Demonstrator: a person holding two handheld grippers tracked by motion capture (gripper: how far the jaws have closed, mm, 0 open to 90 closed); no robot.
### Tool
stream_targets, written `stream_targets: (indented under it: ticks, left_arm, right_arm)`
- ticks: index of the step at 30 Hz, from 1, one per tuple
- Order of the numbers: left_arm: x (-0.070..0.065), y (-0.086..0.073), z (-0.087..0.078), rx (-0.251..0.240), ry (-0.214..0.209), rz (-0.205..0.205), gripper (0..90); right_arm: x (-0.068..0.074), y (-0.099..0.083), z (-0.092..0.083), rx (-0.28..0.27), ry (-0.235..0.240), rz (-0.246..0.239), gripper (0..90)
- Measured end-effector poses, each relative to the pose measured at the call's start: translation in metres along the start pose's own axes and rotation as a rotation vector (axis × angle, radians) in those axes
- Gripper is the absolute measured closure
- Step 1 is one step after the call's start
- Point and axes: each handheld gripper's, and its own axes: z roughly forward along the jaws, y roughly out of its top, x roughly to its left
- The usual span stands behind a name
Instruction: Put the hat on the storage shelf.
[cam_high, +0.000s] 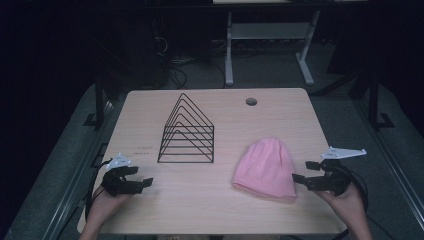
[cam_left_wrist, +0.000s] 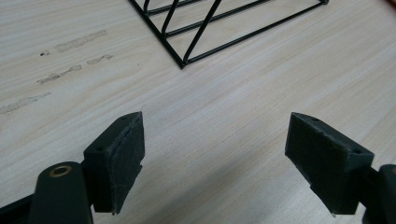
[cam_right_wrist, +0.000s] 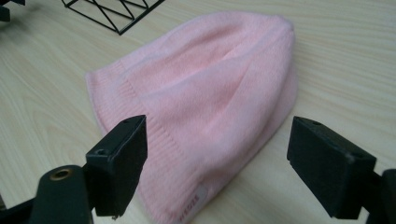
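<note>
A pink knit beanie (cam_high: 265, 169) lies flat on the light wood worktop (cam_high: 215, 210), right of a black wire file rack (cam_high: 187, 131) that stands near the middle. The right claw (cam_high: 300, 171) sits just beside the beanie's right edge, jaws spread wide and holding nothing. The left claw (cam_high: 141, 176) rests low over bare wood near the front left, also spread, well apart from the rack.

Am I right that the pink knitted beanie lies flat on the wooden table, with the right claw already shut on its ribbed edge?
Not quite. The pink knitted beanie lies flat on the wooden table, but the right claw is open, its jaws apart over the ribbed edge, as the right gripper view shows.
</note>
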Motion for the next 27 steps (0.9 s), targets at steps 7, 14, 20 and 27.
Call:
stream_targets:
  ticks: [7, 14, 20, 27]
  left_arm:
    - [0.000, 0.000, -0.001, -0.007, 0.002, -0.001, 19.8]
    - [0.001, 0.001, -0.001, -0.010, 0.000, 0.005, 19.8]
    - [0.001, 0.002, -0.002, -0.012, -0.002, -0.005, 19.8]
    - [0.003, 0.001, -0.003, -0.018, 0.006, -0.011, 19.8]
  right_arm:
    - [-0.002, 0.021, 0.013, 0.021, 0.019, -0.012, 19.4]
    - [-0.004, 0.040, 0.029, 0.080, 0.024, -0.015, 19.8]
    - [-0.004, 0.062, 0.036, 0.106, 0.029, -0.036, 20.5]
    - [-0.011, 0.080, 0.057, 0.162, 0.022, -0.042, 20.8]
